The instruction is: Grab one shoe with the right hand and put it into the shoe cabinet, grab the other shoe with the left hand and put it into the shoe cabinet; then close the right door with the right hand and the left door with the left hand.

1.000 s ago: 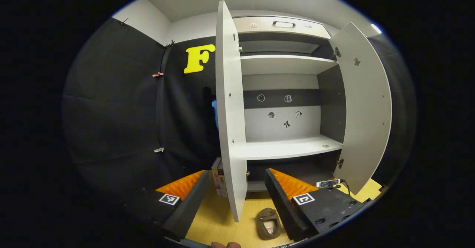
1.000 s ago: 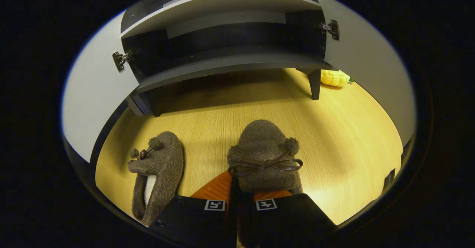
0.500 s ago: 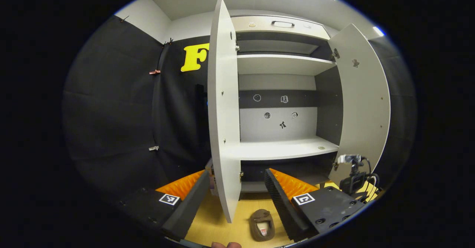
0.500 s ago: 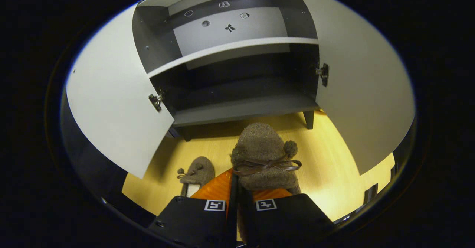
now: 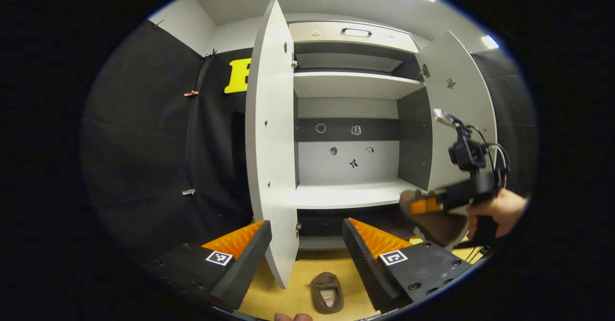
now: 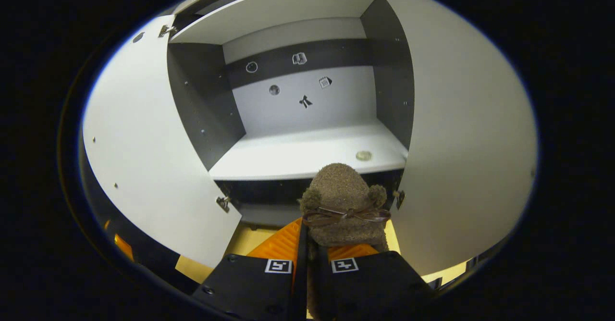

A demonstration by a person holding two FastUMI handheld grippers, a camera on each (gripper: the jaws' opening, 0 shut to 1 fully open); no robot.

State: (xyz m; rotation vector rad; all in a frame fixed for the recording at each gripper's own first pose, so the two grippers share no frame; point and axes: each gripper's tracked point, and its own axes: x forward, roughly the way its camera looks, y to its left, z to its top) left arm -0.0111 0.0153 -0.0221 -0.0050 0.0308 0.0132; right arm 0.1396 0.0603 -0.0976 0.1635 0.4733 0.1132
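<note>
Right gripper (image 6: 311,244) is pinching a fuzzy brown slipper (image 6: 342,201) before the open white-doored shoe cabinet (image 6: 307,153).
Left gripper (image 5: 307,244) is hanging wide open above the other brown slipper (image 5: 326,292).

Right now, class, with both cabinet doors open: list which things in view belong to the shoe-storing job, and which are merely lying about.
Belong to the job:
- brown fuzzy slipper in the right gripper
- second slipper on the floor
- shoe cabinet, left door, right door
- left gripper, jaws apart

Lying about:
- small round disc on the middle shelf
- stickers on the back panel
</note>
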